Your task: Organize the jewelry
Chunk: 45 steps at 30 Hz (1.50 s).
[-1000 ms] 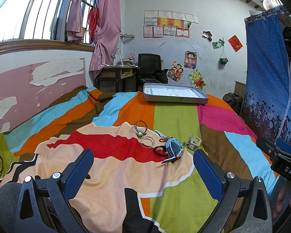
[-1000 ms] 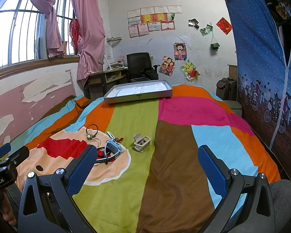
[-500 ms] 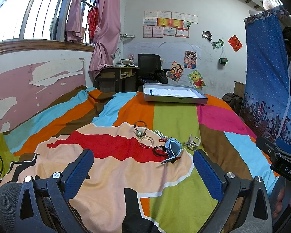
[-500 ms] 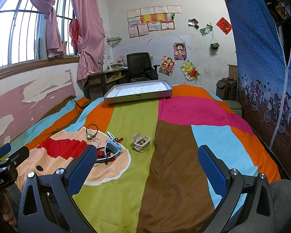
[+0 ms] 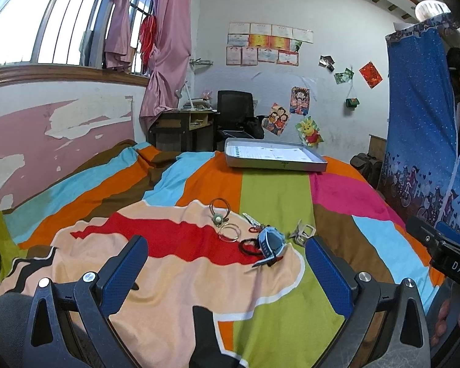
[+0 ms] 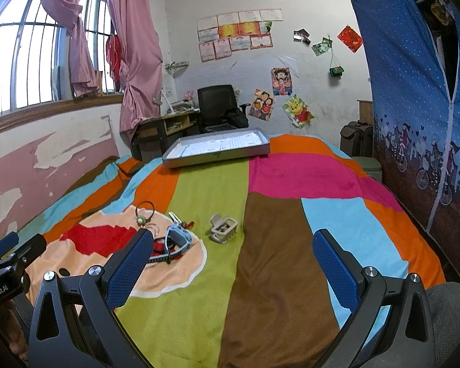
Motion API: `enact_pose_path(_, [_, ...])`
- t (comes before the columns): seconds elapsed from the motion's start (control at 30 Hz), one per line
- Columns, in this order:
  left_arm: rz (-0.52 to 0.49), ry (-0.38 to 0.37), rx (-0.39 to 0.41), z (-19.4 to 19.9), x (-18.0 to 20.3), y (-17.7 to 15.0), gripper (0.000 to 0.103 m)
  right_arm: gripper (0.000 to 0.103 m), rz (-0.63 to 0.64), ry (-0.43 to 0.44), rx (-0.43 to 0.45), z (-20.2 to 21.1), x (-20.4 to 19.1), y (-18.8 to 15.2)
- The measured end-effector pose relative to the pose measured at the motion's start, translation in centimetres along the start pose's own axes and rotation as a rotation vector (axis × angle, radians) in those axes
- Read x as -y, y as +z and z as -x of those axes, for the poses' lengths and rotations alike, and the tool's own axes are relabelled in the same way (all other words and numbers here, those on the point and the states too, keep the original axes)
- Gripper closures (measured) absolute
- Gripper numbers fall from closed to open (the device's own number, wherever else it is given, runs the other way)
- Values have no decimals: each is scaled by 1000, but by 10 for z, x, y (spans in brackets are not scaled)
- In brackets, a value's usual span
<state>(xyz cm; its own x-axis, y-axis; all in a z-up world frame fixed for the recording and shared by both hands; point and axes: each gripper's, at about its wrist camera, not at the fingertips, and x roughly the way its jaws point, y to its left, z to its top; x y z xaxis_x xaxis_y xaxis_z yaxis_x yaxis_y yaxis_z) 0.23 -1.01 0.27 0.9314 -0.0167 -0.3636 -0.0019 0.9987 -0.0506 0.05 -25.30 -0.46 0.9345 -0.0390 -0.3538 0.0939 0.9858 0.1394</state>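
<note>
So far nothing has moved: both claws, left (image 5: 224, 263) and right (image 6: 230, 263), stay wide and empty, jewelry (image 5: 268, 240) still waits on the bed (image 5: 276, 190).

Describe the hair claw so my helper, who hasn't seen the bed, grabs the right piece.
On the striped blanket, find the small pile of trinkets well in front of the grey tray. The hair claw lies alone on the green stripe, right of the blue watch. It is the only pale, toothed clip there.
</note>
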Motion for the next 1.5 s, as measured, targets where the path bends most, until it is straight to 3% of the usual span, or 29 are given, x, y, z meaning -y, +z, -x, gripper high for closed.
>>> enact_pose_path(0.27, [-15, -62, -30, -29, 6, 31, 0, 1, 8, 2, -6, -22, 5, 21])
enact_pose_path(0.47, [22, -118, -57, -74, 10, 49, 0, 1, 12, 41, -36, -58, 12, 35])
enact_pose_path(0.63, [24, -142, -1, -117, 12, 60, 0, 1, -7, 62, -47, -97, 21, 48])
enact_pose_path(0.83, [77, -155, -55, -169, 5, 40, 0, 1, 57, 151, -69, -159, 23, 53])
enact_pose_path(1.03, [9, -161, -133, -203, 12, 17, 0, 1, 141, 299, -188, -225, 14, 34])
enact_pose_path(1.17, [-2, -201, -185, -225, 17, 8, 0, 1, 214, 345, -222, -256, 9, 18])
enact_pose_path(1.33, [4, -242, -261, -244, 18, -5, 1, 1, 215, 385, -259, -276, 16, 5])
enact_pose_path(1.5, [-4, -271, -305, -249, 22, -11, 13, 1, 271, 418, -293, -282, 8, -4])
